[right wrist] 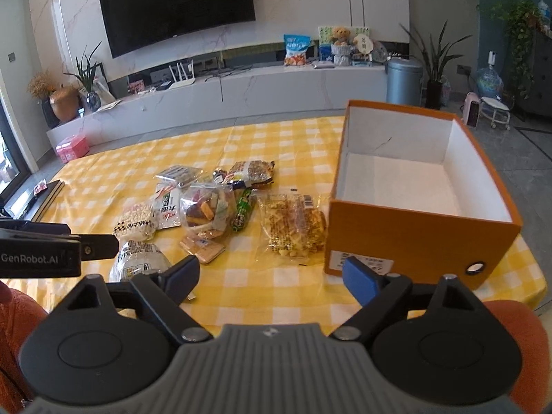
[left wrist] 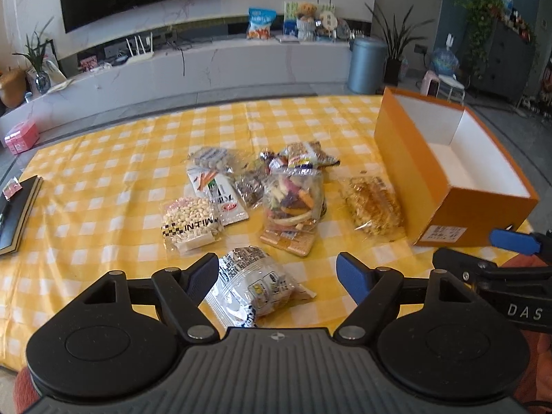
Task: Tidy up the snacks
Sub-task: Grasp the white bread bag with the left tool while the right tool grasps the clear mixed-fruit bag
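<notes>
Yellow-checked cloth covers the worktop point(left wrist: 103, 179), where crinkly plastic snack packets point(left wrist: 289, 193) lie heaped mid-table beside the open orange cardboard box point(right wrist: 414, 231), empty and white-lined, apparently waiting for them. My left gripper point(left wrist: 279, 276) hovers, jaws spread, over a white foil bag point(left wrist: 252, 283); my right gripper point(right wrist: 272, 274) is spread too, holding nothing.
</notes>
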`<action>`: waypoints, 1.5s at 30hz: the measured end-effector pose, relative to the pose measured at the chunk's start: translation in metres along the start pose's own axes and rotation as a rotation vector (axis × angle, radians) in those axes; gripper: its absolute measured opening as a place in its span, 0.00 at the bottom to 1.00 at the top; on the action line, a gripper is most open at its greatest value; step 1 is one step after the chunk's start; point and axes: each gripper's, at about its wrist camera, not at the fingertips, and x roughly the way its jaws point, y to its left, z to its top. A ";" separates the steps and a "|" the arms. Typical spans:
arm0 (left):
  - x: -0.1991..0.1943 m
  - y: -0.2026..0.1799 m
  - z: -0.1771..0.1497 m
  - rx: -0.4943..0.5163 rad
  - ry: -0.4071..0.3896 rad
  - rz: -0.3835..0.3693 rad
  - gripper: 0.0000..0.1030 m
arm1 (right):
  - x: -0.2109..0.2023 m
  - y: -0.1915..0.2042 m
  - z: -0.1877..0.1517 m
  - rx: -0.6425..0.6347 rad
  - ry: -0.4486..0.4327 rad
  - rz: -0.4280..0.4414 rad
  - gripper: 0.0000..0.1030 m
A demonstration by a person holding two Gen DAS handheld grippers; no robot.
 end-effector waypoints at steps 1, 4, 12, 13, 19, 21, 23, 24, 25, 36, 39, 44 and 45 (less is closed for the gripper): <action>0.005 0.003 0.001 0.006 0.015 -0.002 0.90 | 0.006 0.000 0.001 0.003 0.008 0.006 0.85; 0.020 0.010 0.004 0.029 0.058 -0.003 0.90 | 0.024 0.002 0.005 0.014 0.040 0.022 0.85; 0.060 0.022 0.009 0.139 0.170 0.002 0.94 | 0.071 0.004 0.011 0.038 0.121 0.029 0.86; 0.064 0.024 0.009 0.154 0.188 -0.011 0.94 | 0.076 0.004 0.012 0.038 0.127 0.026 0.86; 0.088 0.022 0.005 0.303 0.279 -0.088 0.94 | 0.104 0.003 0.013 0.039 0.162 0.028 0.86; 0.096 0.019 0.004 0.345 0.299 -0.094 0.94 | 0.111 0.004 0.012 0.039 0.171 0.037 0.86; 0.103 0.018 0.003 0.370 0.312 -0.078 0.96 | 0.118 0.005 0.012 0.038 0.176 0.051 0.86; 0.107 0.019 0.003 0.376 0.319 -0.077 0.97 | 0.121 0.006 0.012 0.035 0.179 0.056 0.86; 0.109 0.019 0.004 0.371 0.324 -0.086 0.98 | 0.124 0.007 0.012 0.029 0.178 0.063 0.86; 0.121 0.027 0.010 0.319 0.337 -0.115 0.91 | 0.140 0.022 0.016 0.005 0.177 0.121 0.84; 0.122 0.028 0.008 0.311 0.329 -0.116 0.87 | 0.141 0.025 0.017 -0.003 0.172 0.120 0.84; 0.115 0.032 0.010 0.261 0.297 -0.123 0.64 | 0.142 0.032 0.020 -0.017 0.162 0.126 0.82; 0.113 0.036 0.011 0.237 0.284 -0.117 0.63 | 0.142 0.034 0.022 -0.022 0.156 0.129 0.82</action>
